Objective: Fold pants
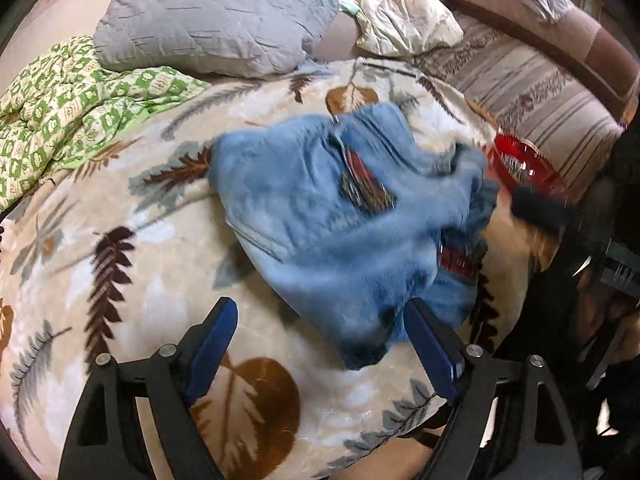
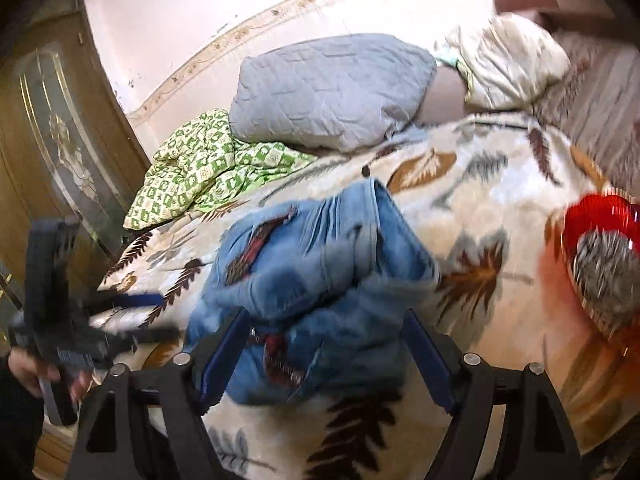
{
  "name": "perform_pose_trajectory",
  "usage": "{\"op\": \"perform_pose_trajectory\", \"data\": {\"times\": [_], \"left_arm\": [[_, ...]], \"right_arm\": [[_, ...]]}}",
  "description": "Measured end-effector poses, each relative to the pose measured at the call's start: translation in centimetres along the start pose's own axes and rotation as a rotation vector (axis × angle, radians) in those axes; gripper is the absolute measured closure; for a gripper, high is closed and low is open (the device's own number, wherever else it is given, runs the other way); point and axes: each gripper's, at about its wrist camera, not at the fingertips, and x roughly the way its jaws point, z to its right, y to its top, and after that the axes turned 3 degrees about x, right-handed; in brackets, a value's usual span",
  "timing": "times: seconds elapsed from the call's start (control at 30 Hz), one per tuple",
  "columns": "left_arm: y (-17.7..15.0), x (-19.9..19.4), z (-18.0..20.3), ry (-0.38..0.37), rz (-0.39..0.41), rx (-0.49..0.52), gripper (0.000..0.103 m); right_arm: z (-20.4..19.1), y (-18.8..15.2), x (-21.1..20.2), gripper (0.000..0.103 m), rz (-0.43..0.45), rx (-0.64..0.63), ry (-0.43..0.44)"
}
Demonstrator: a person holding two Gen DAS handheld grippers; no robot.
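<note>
The pants (image 1: pixel 344 216) are seen bunched on the bed (image 1: pixel 120 280). The left tool (image 1: pixel 320 320) and right tool (image 2: pixel 326 336) are spread apart, nothing clamped.

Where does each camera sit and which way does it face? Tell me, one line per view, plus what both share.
Left wrist: on the left gripper, looking down over its open blue fingers at the blue pants on the leaf-print blanket.
Right wrist: on the right gripper, fingers open astride the pants; the left gripper and a hand show at left.
Shared: pants, blanket, grey pillow, green quilt, red bowl.
</note>
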Motion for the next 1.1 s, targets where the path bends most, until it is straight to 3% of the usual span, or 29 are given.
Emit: {"op": "perform_pose_trajectory", "data": {"times": [0.13,0.23,0.27,0.3,0.33,0.37,0.4,0.5,0.6,0.67,0.8,0.93,0.97,1.0,1.07,1.1], "left_arm": [[-0.7,1.8,1.1,0.062,0.009,0.044,0.017],[-0.7,2.5,0.8,0.083,0.025,0.016,0.018],[-0.7,2.6,0.6,0.075,0.028,0.003,0.024],[-0.8,2.8,0.4,0.048,0.024,-0.006,0.043],[-0.8,3.0,0.4,0.008,0.010,-0.011,0.054],[-0.9,3.2,0.5,-0.021,-0.004,-0.012,0.068],[-1.0,3.2,0.9,-0.021,-0.002,0.004,0.077],[-0.8,2.5,1.8,-0.002,0.001,0.063,0.090],[-0.5,0.2,0.6,-0.017,0.030,0.038,0.093],[-0.8,-1.0,-0.4,-0.049,0.048,0.005,0.094],[-2.0,2.7,-0.4,-0.004,-0.059,-0.005,0.092],[-2.4,1.6,0.1,-0.010,0.009,-0.028,0.083],[-2.5,0.8,0.3,-0.018,0.030,-0.033,0.070],[-2.6,-0.2,0.5,-0.024,0.053,-0.033,0.048],[-3.1,-2.1,1.3,-0.027,0.103,-0.026,0.034],[-3.2,-2.4,1.5,-0.045,0.103,-0.025,0.034]], "right_arm": [[-0.7,1.7,1.0,0.022,0.023,-0.046,-0.044],[-0.2,3.0,2.3,0.022,0.014,-0.025,-0.048],[0.1,3.3,2.8,0.022,0.003,-0.012,-0.045],[0.5,3.6,3.3,0.027,-0.017,0.002,-0.036],[0.9,3.8,4.1,0.034,-0.050,0.014,-0.012],[1.2,3.8,4.8,0.056,-0.082,0.020,0.004],[1.4,3.7,5.9,0.069,-0.137,0.019,0.024],[1.3,3.1,6.8,0.074,-0.178,-0.015,0.035],[1.7,3.4,5.2,0.077,-0.144,-0.007,0.113],[1.8,3.5,4.1,0.077,-0.124,-0.015,0.137],[0.8,1.9,5.7,0.077,-0.183,-0.095,0.089],[0.9,1.4,6.1,0.063,-0.197,-0.109,0.073],[0.9,1.7,5.5,0.043,-0.191,-0.118,0.071],[1.0,2.0,4.8,0.024,-0.184,-0.130,0.068],[1.3,2.7,2.9,0.021,-0.131,-0.147,0.058],[1.6,3.0,1.9,0.021,-0.110,-0.169,0.066]]}}
